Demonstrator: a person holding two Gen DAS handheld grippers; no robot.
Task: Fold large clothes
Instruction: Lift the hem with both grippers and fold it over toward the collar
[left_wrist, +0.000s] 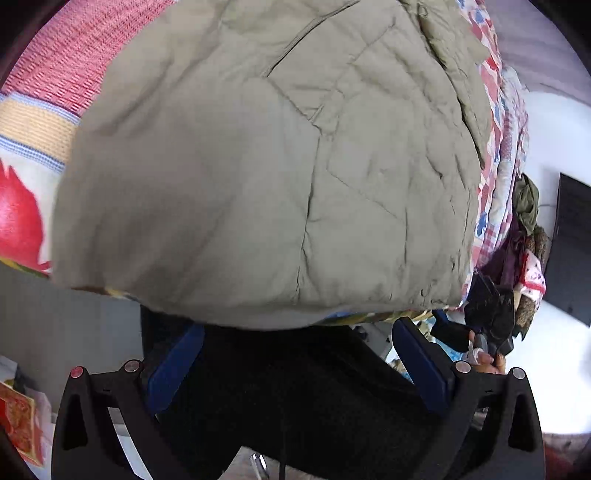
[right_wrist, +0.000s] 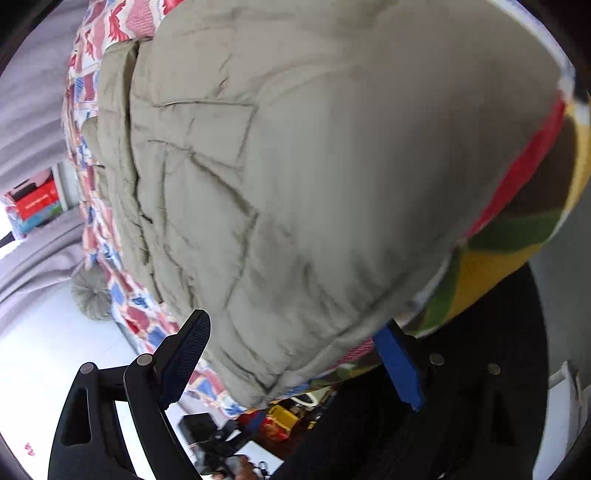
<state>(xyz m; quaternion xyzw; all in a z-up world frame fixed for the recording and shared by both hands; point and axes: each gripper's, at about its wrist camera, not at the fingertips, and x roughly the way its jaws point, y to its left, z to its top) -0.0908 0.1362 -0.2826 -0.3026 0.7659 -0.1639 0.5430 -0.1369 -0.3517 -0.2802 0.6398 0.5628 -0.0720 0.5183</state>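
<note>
A quilted khaki jacket (left_wrist: 266, 166) lies spread on a bed and fills most of both views (right_wrist: 332, 166). Its near hem hangs over the bed's edge. My left gripper (left_wrist: 295, 347) stands open just under that hem, its blue pads (left_wrist: 421, 365) wide apart and pressing on nothing. My right gripper (right_wrist: 291, 332) is open too, with the jacket's near corner (right_wrist: 258, 391) hanging between its fingers and neither pad closed on it. The right gripper also shows small in the left wrist view (left_wrist: 487, 317), held by a hand (left_wrist: 493, 363).
The bed has patchwork red-and-blue bedding (right_wrist: 92, 85) and a red woven blanket (left_wrist: 70, 62). A person's dark clothing (left_wrist: 295, 406) is close below the grippers. A clothes pile (left_wrist: 526, 236), a dark panel (left_wrist: 570, 247), a round grey cushion (right_wrist: 90, 291) and a white floor (right_wrist: 40, 343) lie beside the bed.
</note>
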